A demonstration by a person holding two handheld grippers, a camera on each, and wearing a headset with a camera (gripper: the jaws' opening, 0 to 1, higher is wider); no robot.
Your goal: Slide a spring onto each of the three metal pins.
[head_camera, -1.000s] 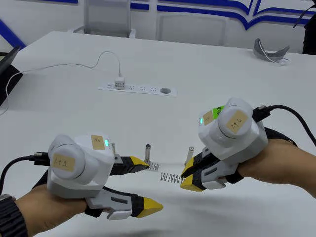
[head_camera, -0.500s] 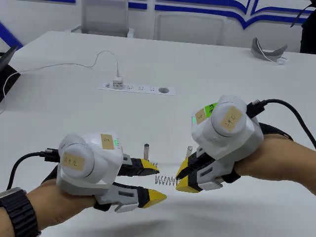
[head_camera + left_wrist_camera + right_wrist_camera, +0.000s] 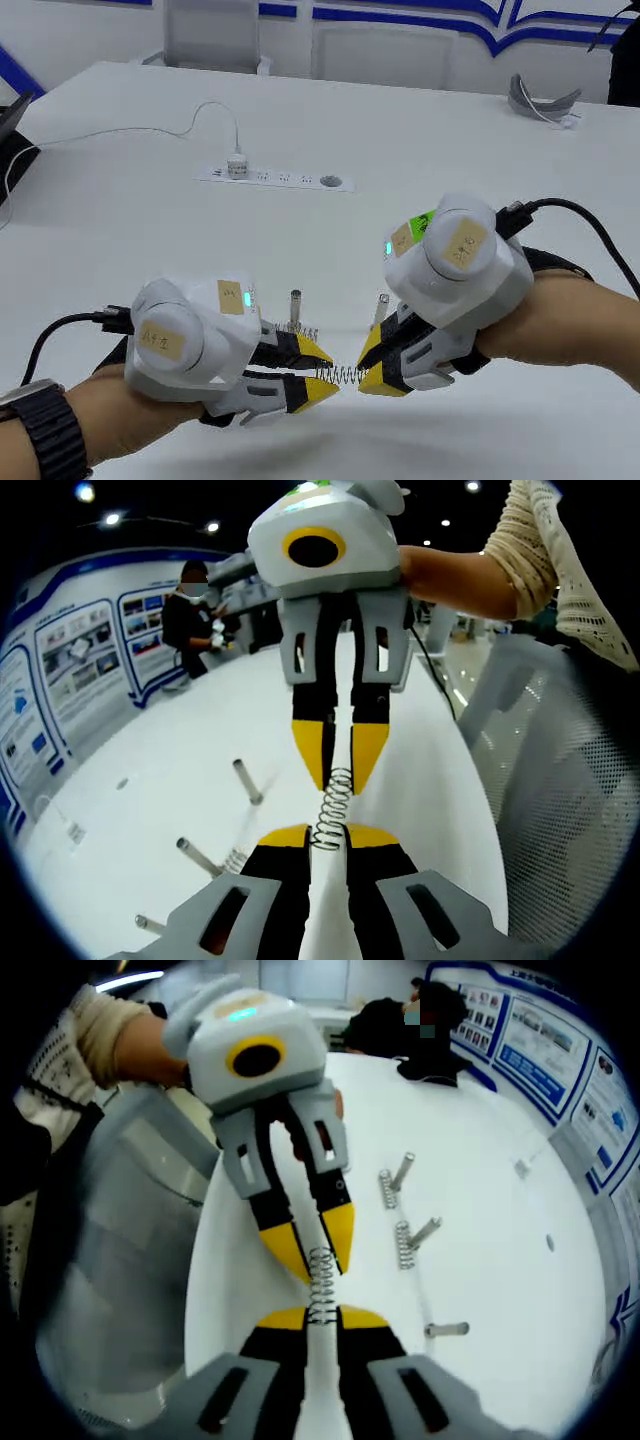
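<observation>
Around: a white power strip (image 3: 275, 180) lies well beyond the work on the desk (image 3: 150, 240). A charger (image 3: 238, 165) is plugged into it, and a cable (image 3: 150, 130) trails off to the left. A grey curved band (image 3: 545, 100) rests near the desk's far right edge.
In the way: two upright pins, the left pin (image 3: 295, 305) and the right pin (image 3: 381, 308), stand just behind the jaw tips. The right gripper's body hides the foot of the right pin.
Held spring (image 3: 346, 375): it spans the gap between the two grippers, low over the desk, with one end in each.
Left gripper (image 3: 325, 368): jaws clenched on the held spring's left end.
Right gripper (image 3: 372, 365): jaws clenched on the held spring's other end, tips facing the left gripper's.
Pins and coils: the right gripper view shows three pins in a row. The far pin (image 3: 402, 1172) has a coil (image 3: 387, 1188) at its foot, and so does the middle pin (image 3: 425, 1230), its coil (image 3: 404, 1243). The near pin (image 3: 447, 1329) is bare. I cannot tell whether the coils ring the pins or lie beside them.
Left gripper view adds: a person (image 3: 195, 620) standing by wall posters, a mesh chair (image 3: 560, 780), and a knit sleeve (image 3: 545, 550) above the right gripper.
Head view adds: a dark wristwatch (image 3: 40, 425) on the left wrist.
</observation>
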